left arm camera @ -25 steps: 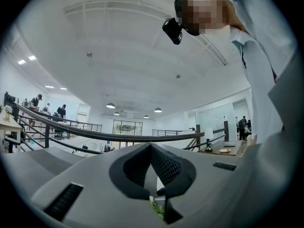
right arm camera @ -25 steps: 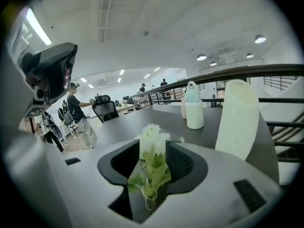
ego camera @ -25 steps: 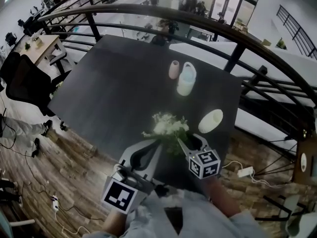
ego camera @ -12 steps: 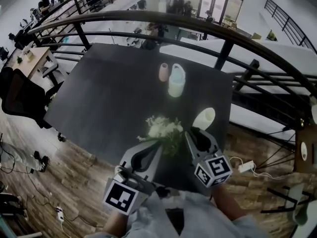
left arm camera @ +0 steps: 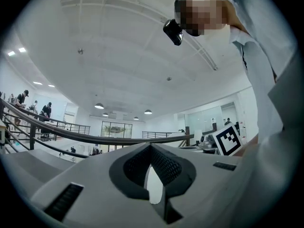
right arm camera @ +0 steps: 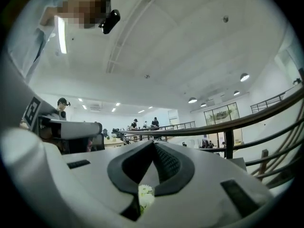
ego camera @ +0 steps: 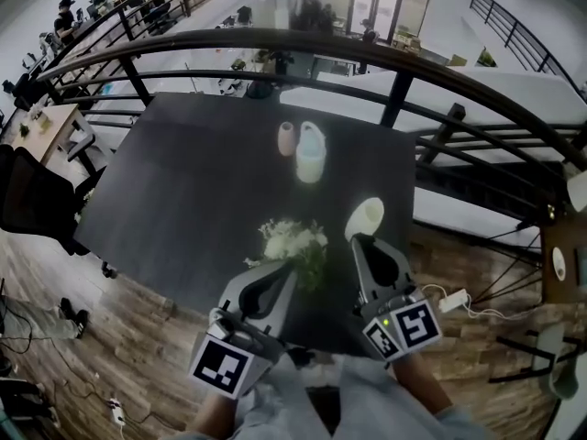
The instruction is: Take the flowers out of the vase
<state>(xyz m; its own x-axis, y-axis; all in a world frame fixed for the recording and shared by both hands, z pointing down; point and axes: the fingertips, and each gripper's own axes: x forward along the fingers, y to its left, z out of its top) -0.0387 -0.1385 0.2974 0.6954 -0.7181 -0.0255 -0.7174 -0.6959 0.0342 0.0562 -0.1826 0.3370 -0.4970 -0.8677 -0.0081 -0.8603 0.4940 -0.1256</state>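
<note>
A bunch of white flowers [ego camera: 292, 243] with green stems is near the front edge of the black table [ego camera: 183, 181]. A white vase [ego camera: 365, 216] stands to their right with no flowers in it. My left gripper [ego camera: 289, 269] is shut, with its tips right behind the bunch; I cannot tell whether it touches the stems. My right gripper [ego camera: 359, 240] hovers beside the vase, its jaws closing until the tips meet with nothing pinched. In the right gripper view a white bloom [right arm camera: 145, 196] shows low through the gap behind the shut tips [right arm camera: 153, 142]. The left gripper view shows met tips [left arm camera: 151, 146].
A pink cup [ego camera: 287, 137] and a pale jug [ego camera: 310, 152] stand at the table's far side. A curved black railing [ego camera: 275, 39] runs behind the table. Wooden floor with cables lies past the table's near edge.
The right gripper has drawn back from the flowers to the right and risen, with its jaws going from open to shut. The bunch stays by the left gripper.
</note>
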